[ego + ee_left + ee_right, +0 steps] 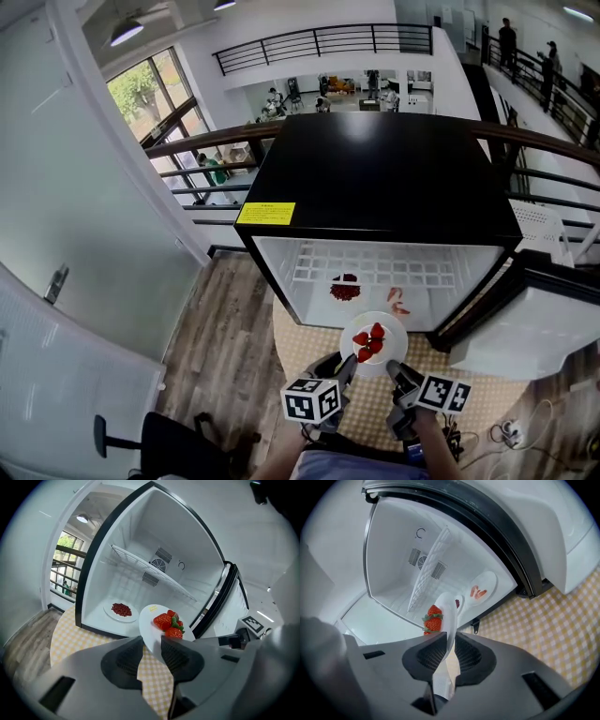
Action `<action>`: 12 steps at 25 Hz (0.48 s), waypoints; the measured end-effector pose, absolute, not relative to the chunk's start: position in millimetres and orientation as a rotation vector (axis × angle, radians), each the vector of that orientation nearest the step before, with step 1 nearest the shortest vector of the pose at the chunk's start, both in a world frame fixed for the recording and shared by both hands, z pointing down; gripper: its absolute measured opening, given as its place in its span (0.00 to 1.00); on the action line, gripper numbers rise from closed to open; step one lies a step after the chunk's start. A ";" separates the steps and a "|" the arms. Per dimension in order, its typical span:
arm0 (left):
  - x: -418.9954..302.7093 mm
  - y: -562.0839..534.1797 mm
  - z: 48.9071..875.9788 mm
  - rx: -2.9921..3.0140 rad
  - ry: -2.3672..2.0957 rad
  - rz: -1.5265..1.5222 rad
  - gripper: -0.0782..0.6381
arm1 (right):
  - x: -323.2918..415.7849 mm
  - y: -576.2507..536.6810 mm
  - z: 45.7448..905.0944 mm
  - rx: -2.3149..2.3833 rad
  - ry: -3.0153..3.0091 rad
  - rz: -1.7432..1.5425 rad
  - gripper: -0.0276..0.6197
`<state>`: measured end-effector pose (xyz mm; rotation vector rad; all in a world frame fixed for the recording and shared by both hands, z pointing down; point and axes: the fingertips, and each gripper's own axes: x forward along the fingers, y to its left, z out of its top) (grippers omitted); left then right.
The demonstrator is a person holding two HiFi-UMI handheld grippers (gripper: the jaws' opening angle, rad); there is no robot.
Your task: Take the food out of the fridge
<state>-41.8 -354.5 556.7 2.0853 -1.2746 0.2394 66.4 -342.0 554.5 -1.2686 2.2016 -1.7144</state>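
A white plate (386,330) with strawberries (369,343) hangs just outside the open fridge (375,169), held from both sides. My left gripper (345,364) is shut on its near left rim, and my right gripper (396,370) is shut on its near right rim. In the left gripper view the plate (152,620) runs into the left gripper (151,651), with the strawberries (168,621) on top. The right gripper view shows the plate (450,616) edge-on between that gripper's (449,652) pads.
On the fridge floor sit a plate of small red berries (345,290) and a plate with pink pieces (399,301). A wire shelf (154,576) spans the interior. The door (525,323) stands open at right. A yellow checked mat (309,352) lies below; a black chair (178,445) is near left.
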 end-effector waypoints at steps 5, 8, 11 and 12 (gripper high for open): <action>-36.5 -327.0 543.6 2.078 -1.316 0.214 0.29 | 72.5 -317.9 543.5 -1.219 2.232 -1.707 0.14; -34.6 -311.3 538.9 2.066 -1.359 0.210 0.29 | 74.7 -306.0 540.6 -1.181 2.260 -1.706 0.14; -33.3 -295.5 538.0 2.048 -1.397 0.209 0.29 | 76.0 -293.8 540.3 -1.140 2.274 -1.716 0.14; -32.7 -290.8 537.6 2.043 -1.407 0.208 0.29 | 76.7 -290.2 540.2 -1.128 2.277 -1.719 0.14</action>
